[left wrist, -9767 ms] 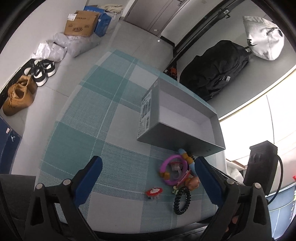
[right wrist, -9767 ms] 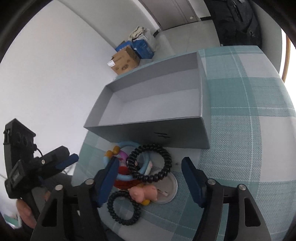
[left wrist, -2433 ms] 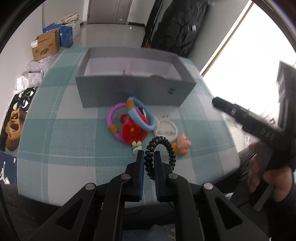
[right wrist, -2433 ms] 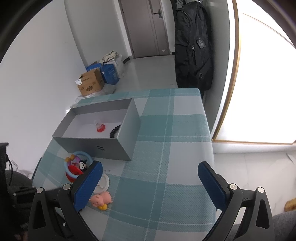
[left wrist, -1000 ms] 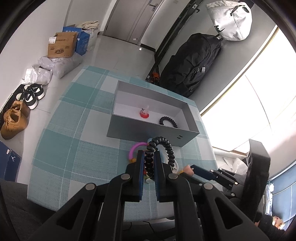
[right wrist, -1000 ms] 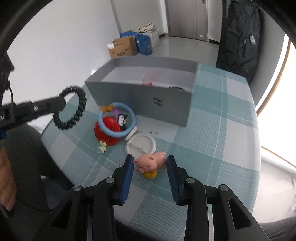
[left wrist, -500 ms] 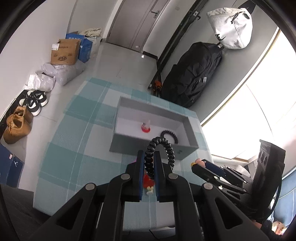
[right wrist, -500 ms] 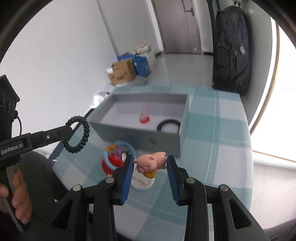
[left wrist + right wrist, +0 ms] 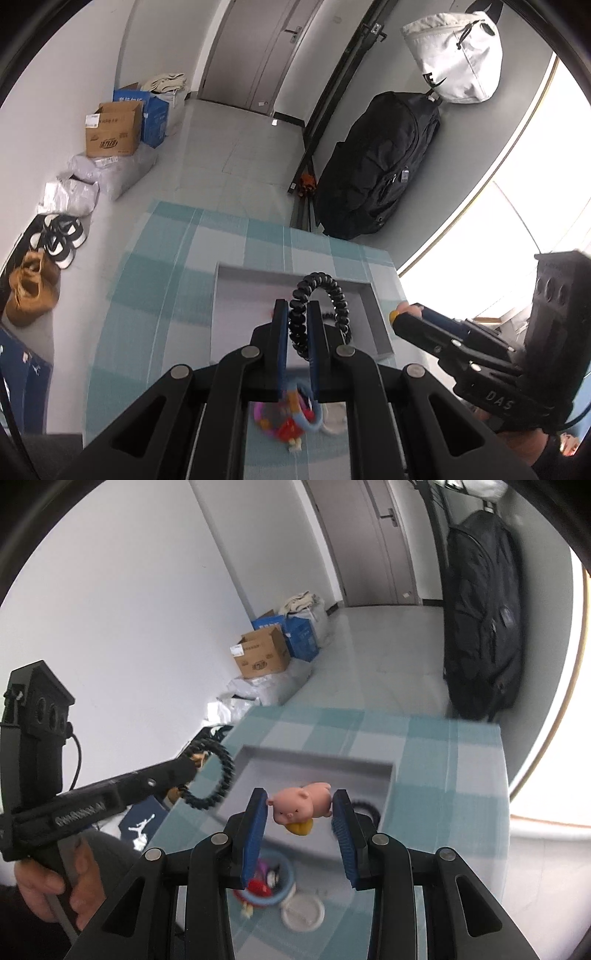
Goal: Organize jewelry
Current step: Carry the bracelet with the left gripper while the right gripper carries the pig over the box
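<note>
My left gripper (image 9: 298, 317) is shut on a black spiral hair tie (image 9: 320, 288) and holds it high above the grey box (image 9: 373, 314). It also shows in the right wrist view (image 9: 218, 782). My right gripper (image 9: 300, 808) is shut on a pink pig charm (image 9: 301, 803), lifted above the grey box (image 9: 325, 764). Another black spiral tie (image 9: 364, 808) lies inside the box. A blue ring (image 9: 275, 884), a red charm (image 9: 256, 886) and a white disc (image 9: 302, 912) lie on the checked cloth in front of the box.
The table has a teal and white checked cloth (image 9: 155, 291). A black backpack (image 9: 380, 166) leans against the wall past the table's far edge. Cardboard boxes (image 9: 112, 129) and shoes (image 9: 31, 288) lie on the floor at left.
Both grippers have risen higher above the table with their items and moved over the box. The box and the loose items now look smaller and lower in view.
</note>
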A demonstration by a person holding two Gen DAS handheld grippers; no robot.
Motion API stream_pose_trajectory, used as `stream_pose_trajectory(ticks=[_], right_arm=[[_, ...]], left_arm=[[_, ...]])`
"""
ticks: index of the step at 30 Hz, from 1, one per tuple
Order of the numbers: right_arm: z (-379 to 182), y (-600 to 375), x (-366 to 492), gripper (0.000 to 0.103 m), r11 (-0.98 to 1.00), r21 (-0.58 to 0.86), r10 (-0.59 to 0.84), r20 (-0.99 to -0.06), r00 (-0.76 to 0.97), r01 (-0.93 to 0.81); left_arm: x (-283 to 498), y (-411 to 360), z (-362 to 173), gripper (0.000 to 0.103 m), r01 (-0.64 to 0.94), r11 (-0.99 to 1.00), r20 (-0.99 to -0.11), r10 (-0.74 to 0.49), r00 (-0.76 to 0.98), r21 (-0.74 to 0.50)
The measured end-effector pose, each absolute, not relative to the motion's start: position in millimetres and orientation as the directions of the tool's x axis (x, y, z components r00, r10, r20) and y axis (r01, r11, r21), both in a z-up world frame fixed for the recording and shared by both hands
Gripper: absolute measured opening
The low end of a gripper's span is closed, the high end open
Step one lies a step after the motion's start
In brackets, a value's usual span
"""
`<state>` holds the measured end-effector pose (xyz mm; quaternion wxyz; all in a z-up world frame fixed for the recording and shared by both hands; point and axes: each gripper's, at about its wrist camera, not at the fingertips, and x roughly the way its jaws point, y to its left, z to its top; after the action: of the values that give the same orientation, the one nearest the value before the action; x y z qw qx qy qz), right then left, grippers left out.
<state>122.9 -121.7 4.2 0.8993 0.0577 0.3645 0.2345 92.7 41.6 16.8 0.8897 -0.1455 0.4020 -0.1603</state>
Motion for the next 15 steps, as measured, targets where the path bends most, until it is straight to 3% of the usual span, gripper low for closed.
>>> stream_pose_trajectory(ticks=[15], right_arm=[[-23,-123,181,0.035,0.874,0.337,0.483,-0.685,0.546,-0.35]], left_arm=[[129,37,-18,0.006,0.191,0.899,-0.736,-0.433,0.521,-0.394]])
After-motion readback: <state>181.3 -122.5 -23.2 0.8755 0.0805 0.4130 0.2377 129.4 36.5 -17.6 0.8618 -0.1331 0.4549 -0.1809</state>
